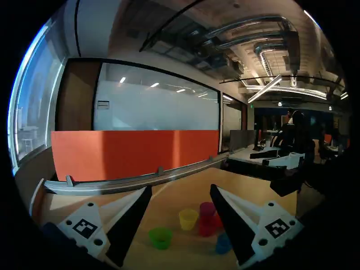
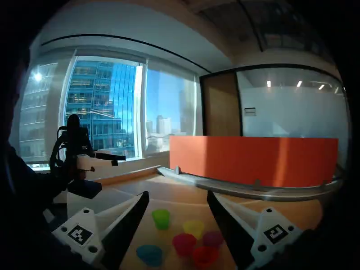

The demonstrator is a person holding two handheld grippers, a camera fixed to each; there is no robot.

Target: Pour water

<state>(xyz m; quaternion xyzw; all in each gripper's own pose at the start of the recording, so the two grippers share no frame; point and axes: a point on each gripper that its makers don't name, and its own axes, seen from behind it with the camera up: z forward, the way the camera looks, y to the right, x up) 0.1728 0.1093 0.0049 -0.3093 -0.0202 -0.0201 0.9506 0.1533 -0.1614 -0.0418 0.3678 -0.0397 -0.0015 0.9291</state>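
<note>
Left gripper view: left gripper [image 1: 179,189] has its jaws spread wide and holds nothing, hovering above the table [image 1: 256,182]. The cups sit low between its fingers: green cup [image 1: 160,237] nearest, yellow cup [image 1: 188,219] behind it, purple cup [image 1: 207,209] and red cup [image 1: 207,226] packed close, blue cup [image 1: 222,243] by the right finger. Can't tell which one holds water. Right gripper view: right gripper [image 2: 177,194] is also spread and empty above the same cluster, with a pink cup [image 2: 183,243] in the middle and the green and blue cups on the outside. Nothing is grasped, so this reads as the approach. Pick an outer cup as source, come straight down, close on its wall at mid-height, not the rim, so you don't knock the neighbours. Lift clear before you tilt, and tilt slowly over the target.
</note>
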